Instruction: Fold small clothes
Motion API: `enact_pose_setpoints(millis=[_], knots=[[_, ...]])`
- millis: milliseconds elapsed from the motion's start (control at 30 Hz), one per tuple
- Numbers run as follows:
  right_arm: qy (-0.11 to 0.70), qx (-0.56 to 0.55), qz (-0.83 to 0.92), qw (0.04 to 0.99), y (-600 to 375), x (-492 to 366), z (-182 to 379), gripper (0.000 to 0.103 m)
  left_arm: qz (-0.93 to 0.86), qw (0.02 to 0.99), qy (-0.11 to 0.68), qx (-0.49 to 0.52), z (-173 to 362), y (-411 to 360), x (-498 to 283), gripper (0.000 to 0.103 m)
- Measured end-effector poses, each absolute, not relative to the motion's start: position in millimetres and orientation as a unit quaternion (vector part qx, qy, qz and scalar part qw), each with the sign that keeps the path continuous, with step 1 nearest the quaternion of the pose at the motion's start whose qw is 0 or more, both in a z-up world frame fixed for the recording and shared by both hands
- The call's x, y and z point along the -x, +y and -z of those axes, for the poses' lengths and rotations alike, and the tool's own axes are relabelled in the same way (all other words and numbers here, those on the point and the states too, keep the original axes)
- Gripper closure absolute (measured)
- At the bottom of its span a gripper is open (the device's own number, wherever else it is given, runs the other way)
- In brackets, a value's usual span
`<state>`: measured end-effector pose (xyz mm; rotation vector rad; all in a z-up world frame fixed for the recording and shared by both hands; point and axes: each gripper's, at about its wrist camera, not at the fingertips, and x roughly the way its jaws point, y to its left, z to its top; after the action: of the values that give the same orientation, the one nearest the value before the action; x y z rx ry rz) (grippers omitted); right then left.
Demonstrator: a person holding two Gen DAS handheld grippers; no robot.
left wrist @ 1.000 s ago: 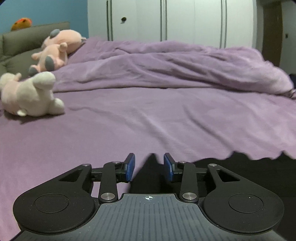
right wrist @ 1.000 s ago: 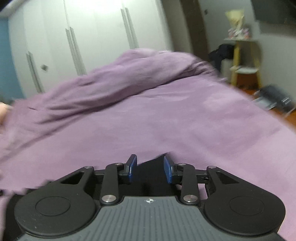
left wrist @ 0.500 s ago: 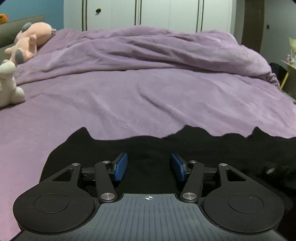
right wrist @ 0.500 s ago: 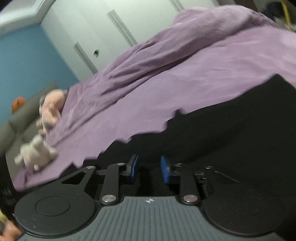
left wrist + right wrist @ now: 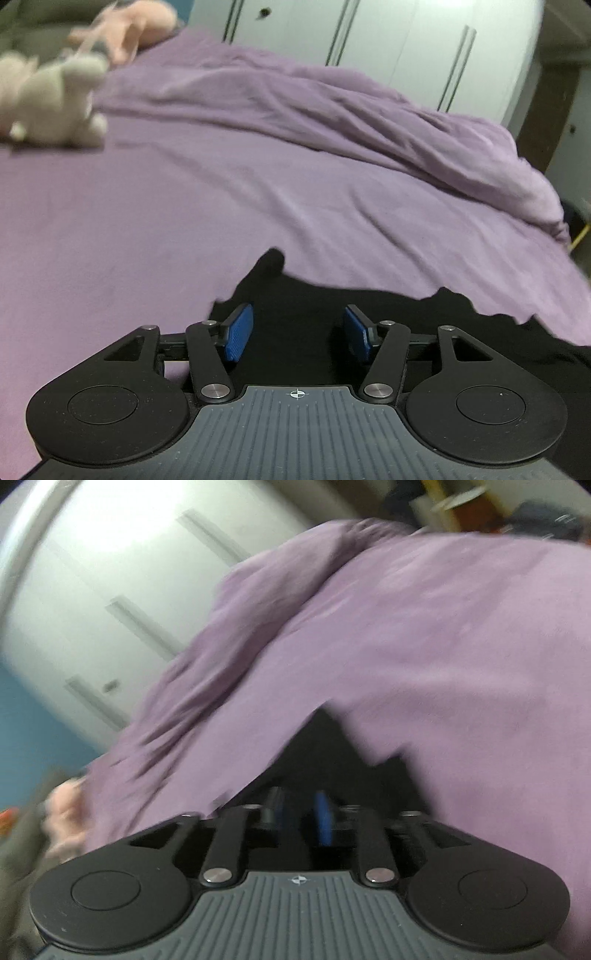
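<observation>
Holding my left gripper (image 5: 298, 330) wide open over the black garment (image 5: 369, 332), I grip nothing. My right gripper (image 5: 301, 814) looks nearly closed on it (blurred). Beyond the garment: purple bedspread (image 5: 184, 206), then white plush toy (image 5: 55, 99).

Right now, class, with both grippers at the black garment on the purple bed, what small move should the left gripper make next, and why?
Probably close the left gripper on the black garment: its blue pads stand wide apart with the cloth's edge between them, while the right gripper looks nearly closed on a raised peak of it.
</observation>
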<state>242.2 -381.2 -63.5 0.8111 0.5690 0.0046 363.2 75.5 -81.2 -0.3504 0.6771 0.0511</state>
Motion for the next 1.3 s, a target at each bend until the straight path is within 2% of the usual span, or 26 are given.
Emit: enact_pose_setpoints(millis=[67,200,233,267,333,367,433,467,567,600,633,767,867,933,1133,1233,1300], knots=[[0.292,-0.394,-0.087,0.867,-360.1,-223.8,61.0,0.072,0.008,0.919,0.328,0.219,77.4,84.9,-344.6,0.042],[0.354,-0.405,-0.173,0.825,-318.8,-198.2,83.9,0.072,0.079,0.914,0.314,0.244,66.6,74.1,-290.7,0.022],[0.367,-0.401,-0.168,0.822,-314.2,-193.9,90.9,0.073,0.097,0.909,0.319,0.250,68.0,69.5,-281.4,0.022],[0.365,-0.402,-0.160,0.824,-315.3,-189.6,94.4,0.079,0.111,0.905,0.328,0.247,70.8,65.3,-275.6,0.022],[0.345,-0.422,-0.131,0.828,-333.6,-177.3,94.2,0.080,0.098,0.911,0.341,0.209,74.5,59.1,-268.8,0.022],[0.336,-0.434,-0.112,0.828,-346.1,-173.4,95.0,0.080,0.087,0.915,0.346,0.190,75.8,59.4,-267.2,0.024],[0.319,-0.436,-0.059,0.839,-377.8,-158.1,90.6,0.087,0.070,0.917,0.353,0.170,75.6,67.9,-264.9,0.030],[0.316,-0.424,-0.035,0.848,-387.1,-151.7,87.5,0.091,0.062,0.918,0.354,0.170,74.7,75.1,-262.0,0.030],[0.316,-0.355,0.035,0.879,-403.8,-133.2,64.0,0.092,0.025,0.915,0.363,0.176,72.6,98.5,-252.0,0.029],[0.326,-0.315,0.071,0.889,-399.5,-129.7,55.7,0.079,0.012,0.913,0.367,0.176,72.4,106.9,-247.8,0.026],[0.336,-0.263,0.117,0.897,-391.6,-129.2,46.3,0.071,-0.002,0.911,0.372,0.177,73.0,113.1,-242.9,0.026],[0.291,-0.227,0.087,0.925,-365.4,-117.6,22.3,0.070,0.023,0.889,0.395,0.232,76.0,141.2,-223.9,0.026],[0.282,-0.232,0.001,0.931,-326.2,-127.4,17.1,0.060,0.073,0.868,0.399,0.288,78.3,148.8,-219.9,0.026],[0.300,-0.234,-0.050,0.924,-294.6,-140.1,19.2,0.058,0.091,0.846,0.412,0.326,83.8,151.5,-224.6,0.026],[0.348,-0.183,-0.088,0.915,-214.8,-173.3,42.2,0.060,0.074,0.825,0.392,0.399,99.7,161.1,-250.4,0.033],[0.351,-0.164,-0.082,0.918,-191.2,-178.8,42.9,0.072,0.069,0.813,0.385,0.431,106.9,165.6,-266.3,0.038],[0.348,-0.149,-0.075,0.923,-175.8,-187.4,40.4,0.079,0.065,0.811,0.388,0.433,112.4,164.0,-277.3,0.050]])
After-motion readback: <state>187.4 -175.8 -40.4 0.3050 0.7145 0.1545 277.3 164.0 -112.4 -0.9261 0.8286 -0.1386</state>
